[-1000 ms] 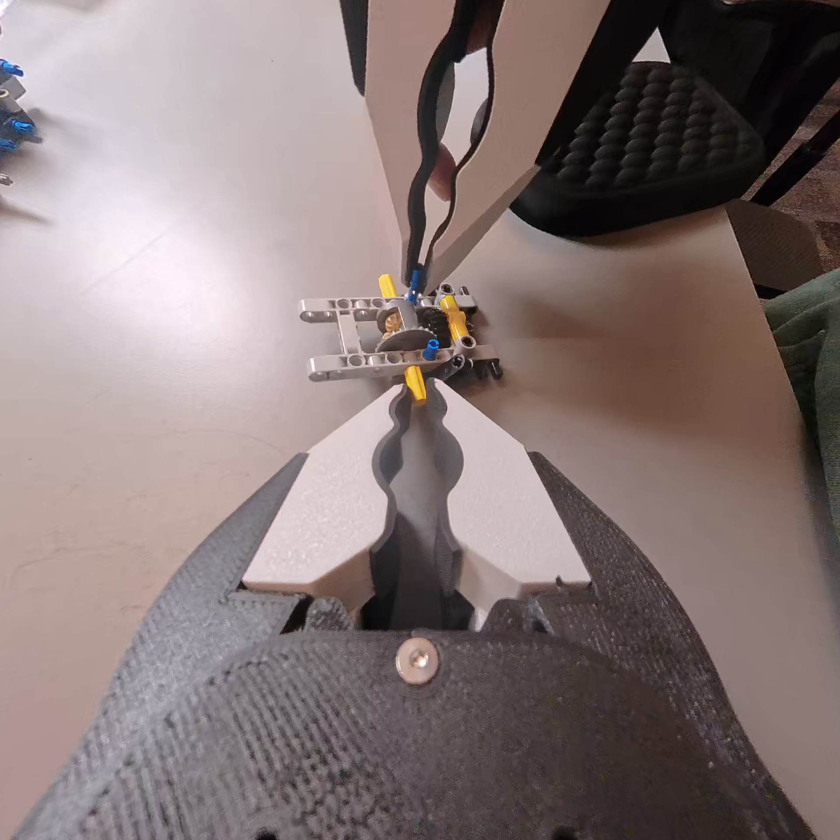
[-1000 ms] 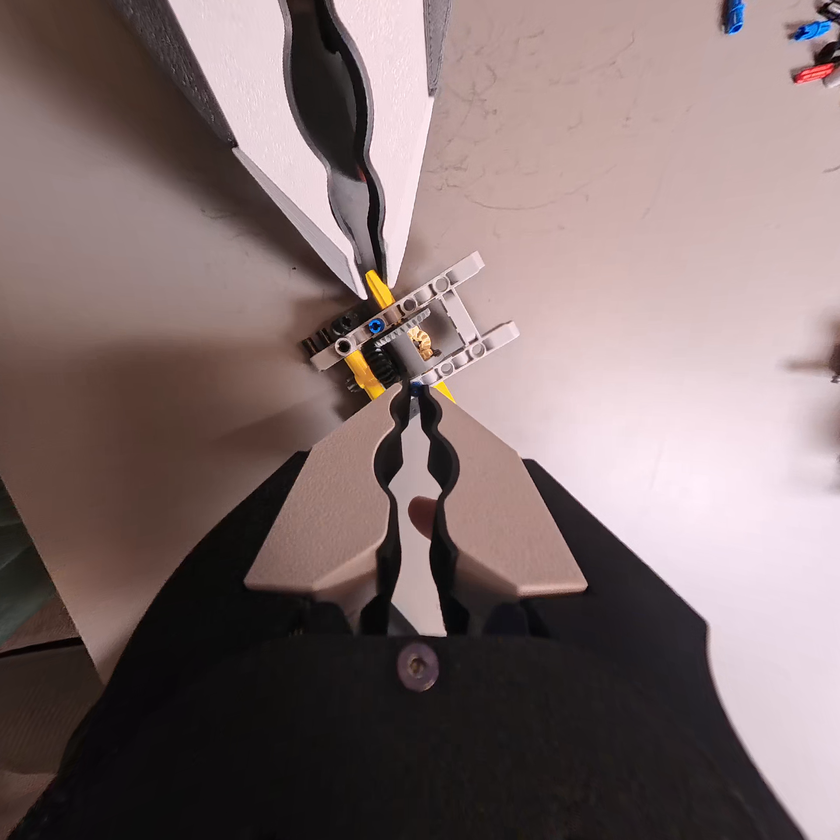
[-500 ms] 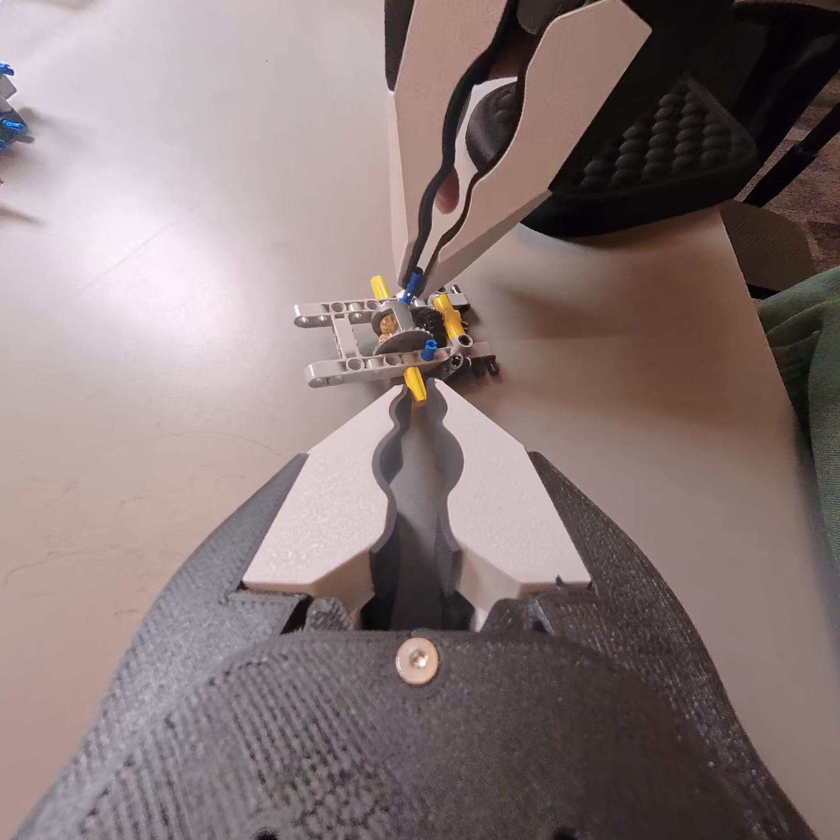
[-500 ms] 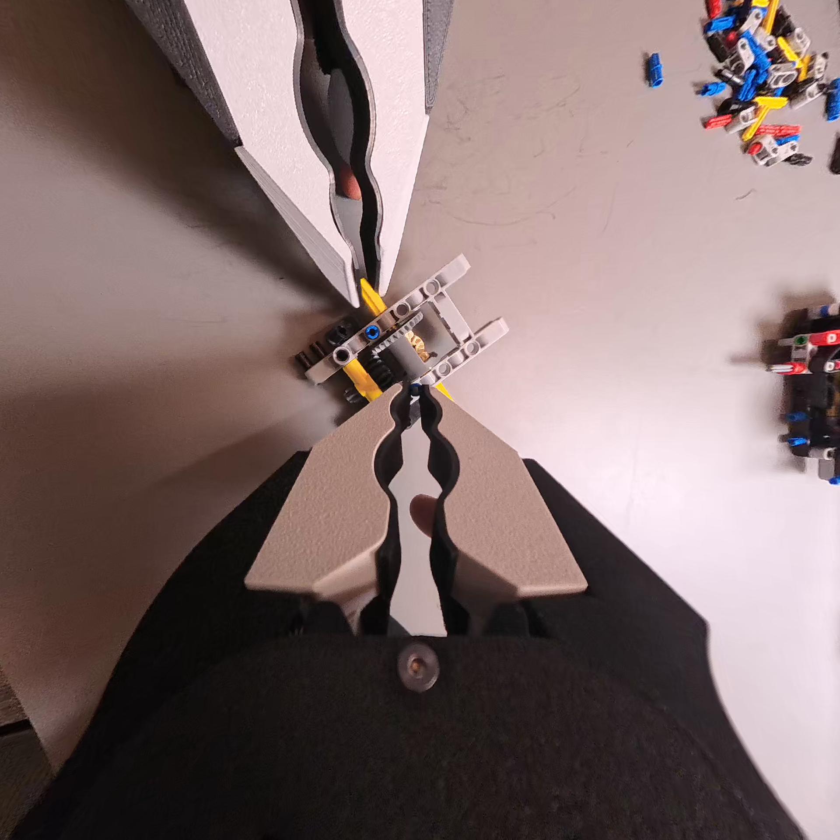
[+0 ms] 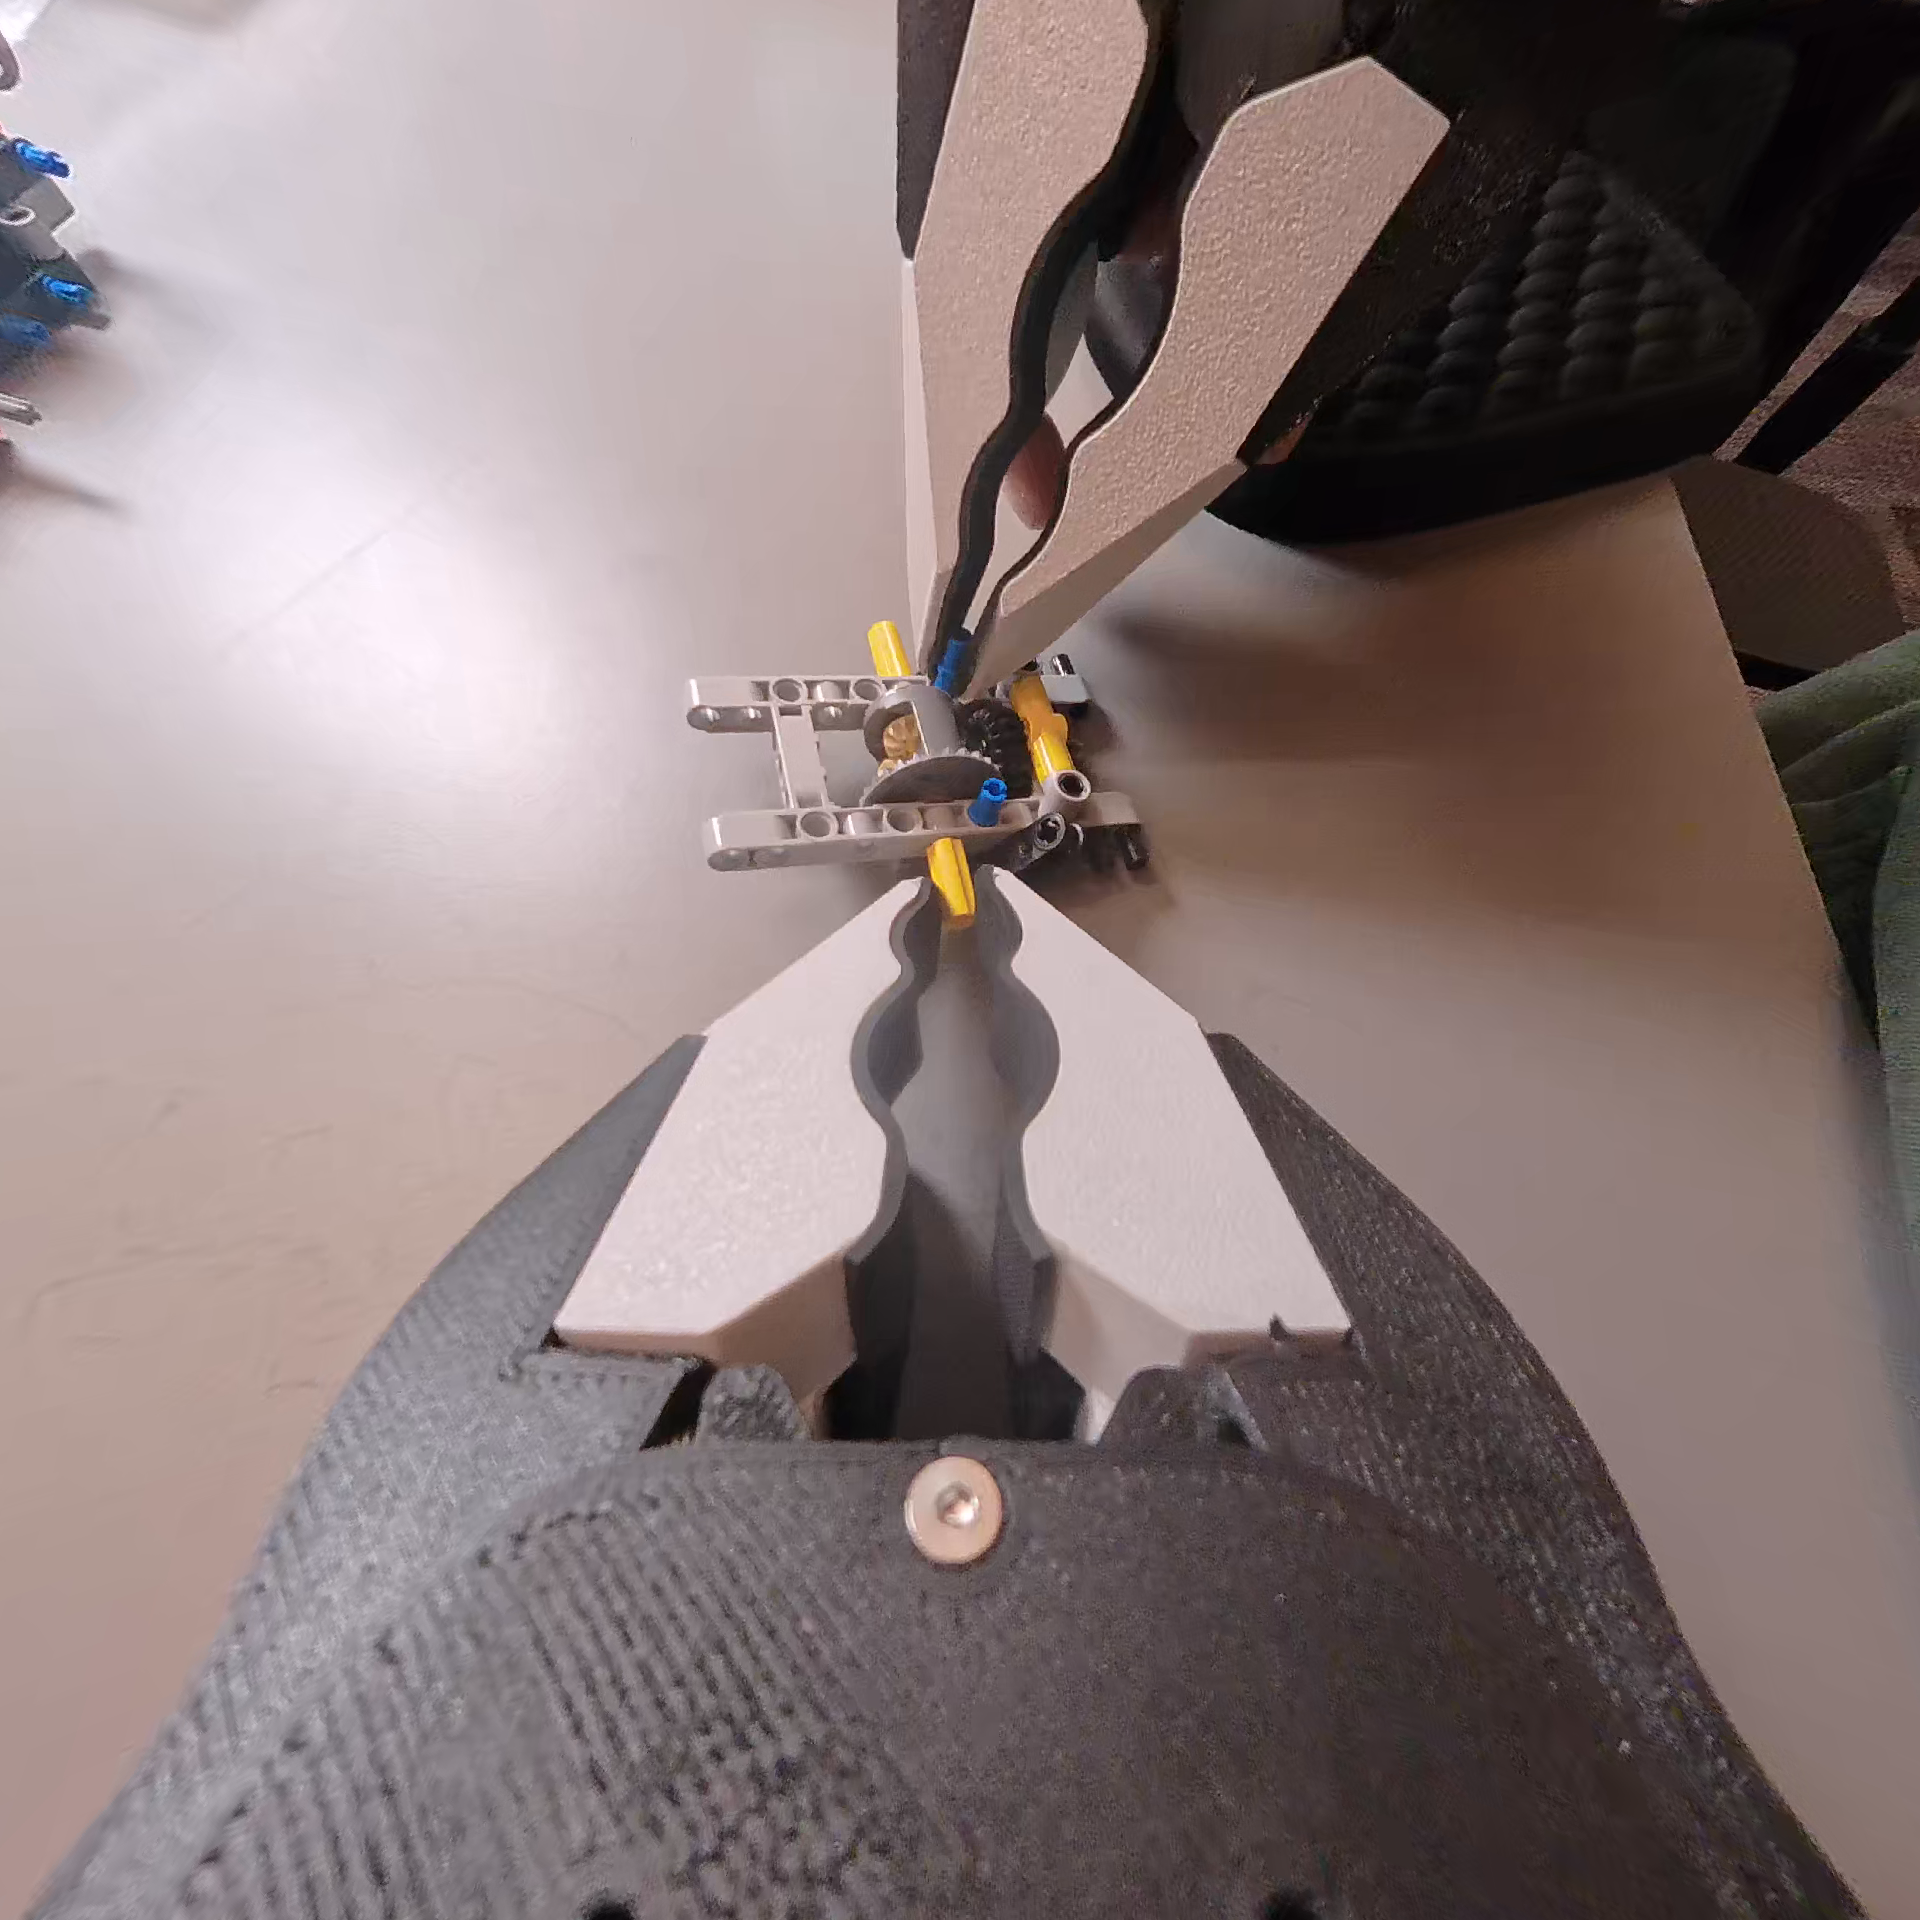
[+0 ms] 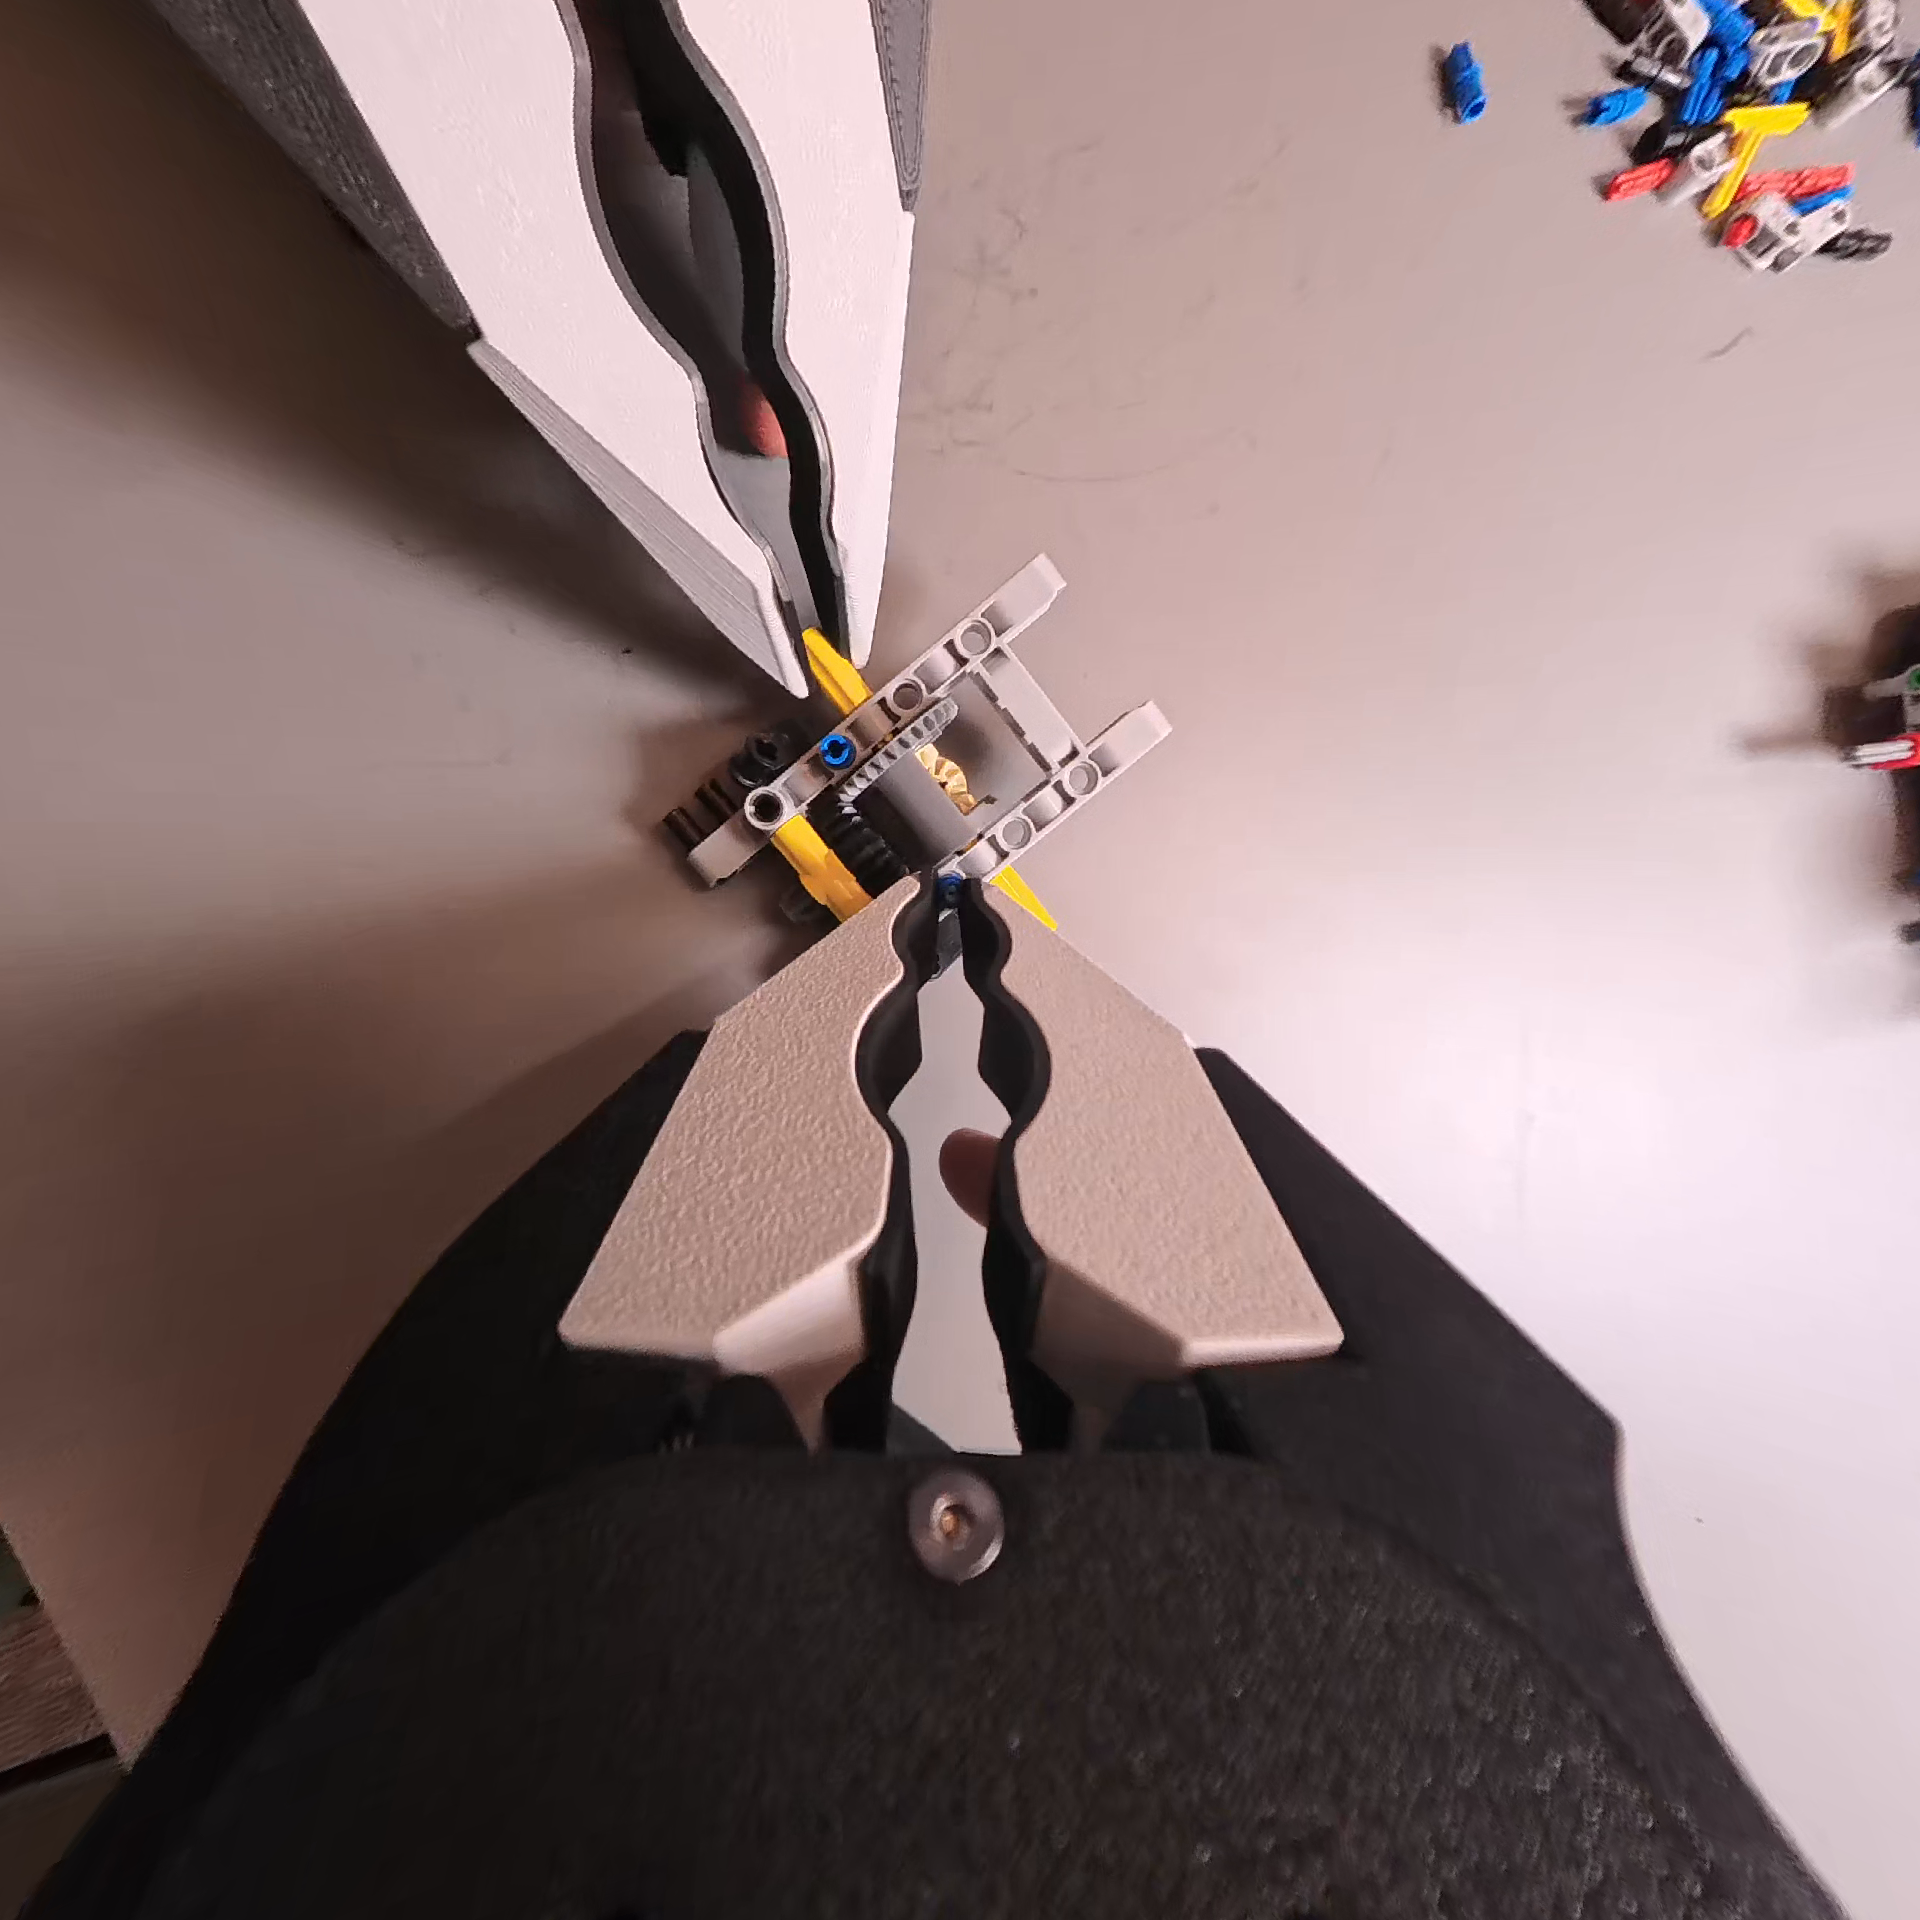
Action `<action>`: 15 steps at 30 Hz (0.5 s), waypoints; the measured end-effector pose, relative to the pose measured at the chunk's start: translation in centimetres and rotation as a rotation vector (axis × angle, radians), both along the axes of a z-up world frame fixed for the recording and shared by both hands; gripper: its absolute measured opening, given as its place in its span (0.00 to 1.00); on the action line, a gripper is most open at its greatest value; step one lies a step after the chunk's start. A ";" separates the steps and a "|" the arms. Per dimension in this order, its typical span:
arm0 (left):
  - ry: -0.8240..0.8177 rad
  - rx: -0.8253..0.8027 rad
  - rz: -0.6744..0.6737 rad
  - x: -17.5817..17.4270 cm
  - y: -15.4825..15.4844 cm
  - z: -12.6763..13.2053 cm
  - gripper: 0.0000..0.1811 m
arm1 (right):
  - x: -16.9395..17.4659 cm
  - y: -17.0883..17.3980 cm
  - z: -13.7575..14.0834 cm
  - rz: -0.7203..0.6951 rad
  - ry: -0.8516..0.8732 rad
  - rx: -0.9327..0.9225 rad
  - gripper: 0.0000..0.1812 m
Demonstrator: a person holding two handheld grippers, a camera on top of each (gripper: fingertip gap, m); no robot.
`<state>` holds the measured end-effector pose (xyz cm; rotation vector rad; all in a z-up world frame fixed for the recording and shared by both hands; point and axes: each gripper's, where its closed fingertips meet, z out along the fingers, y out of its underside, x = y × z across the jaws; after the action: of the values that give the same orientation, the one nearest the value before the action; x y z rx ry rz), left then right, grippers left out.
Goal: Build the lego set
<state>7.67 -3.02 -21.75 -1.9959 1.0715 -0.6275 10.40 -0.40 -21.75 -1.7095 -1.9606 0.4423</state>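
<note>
On the counter [image 5: 416,520] the grey gear frame [image 5: 894,774] is steadied by the left hand-held gripper [image 5: 954,904], clamped on its yellow axle [image 5: 948,871], while a blue pin [image 5: 948,657], pinched by the right hand-held gripper [image 6: 943,902], is judged ready for pressing home

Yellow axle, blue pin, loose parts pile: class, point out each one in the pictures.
Yellow axle [image 5: 948,878], left wrist view, its near end between the fingertips.
Blue pin [image 5: 987,798], left wrist view, its raised end.
Loose parts pile [image 6: 1756,125], right wrist view, a yellow piece.
</note>
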 end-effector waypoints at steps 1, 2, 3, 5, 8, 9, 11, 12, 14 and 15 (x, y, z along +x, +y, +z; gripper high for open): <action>-0.003 0.001 -0.001 0.0 0.0 0.0 0.03 | 0.1 0.0 -0.1 0.002 -0.019 -0.016 0.02; -0.003 0.002 -0.002 0.0 0.0 0.1 0.03 | 0.1 0.0 -0.1 0.003 -0.043 -0.032 0.02; -0.002 0.004 -0.003 0.1 0.0 0.1 0.03 | 0.1 0.0 -0.1 0.009 -0.071 -0.036 0.02; -0.005 0.007 -0.005 0.1 0.0 0.1 0.03 | 0.1 0.0 -0.2 0.011 -0.123 -0.047 0.02; -0.013 0.010 -0.006 0.1 0.0 0.3 0.03 | 0.1 0.0 -0.4 -0.024 -0.150 -0.098 0.02; -0.014 0.011 -0.006 0.1 0.0 0.3 0.03 | 0.1 0.0 -0.4 -0.028 -0.153 -0.097 0.02; -0.011 0.012 -0.005 0.0 0.0 0.3 0.03 | 0.0 0.0 -0.3 -0.026 -0.137 -0.074 0.02; -0.006 0.014 -0.004 0.0 0.0 0.3 0.03 | 0.0 0.0 -0.2 -0.027 -0.119 -0.059 0.02; 0.006 0.011 -0.004 0.0 -0.1 0.1 0.03 | 0.1 -0.3 0.1 -0.030 -0.095 -0.080 0.04; 0.008 0.012 -0.008 0.0 -0.1 0.1 0.03 | 0.2 -0.3 0.3 -0.035 -0.088 -0.090 0.06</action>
<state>7.67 -3.16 -21.69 -1.9868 1.0857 -0.6165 10.58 -0.75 -21.46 -1.8447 -1.9961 0.4561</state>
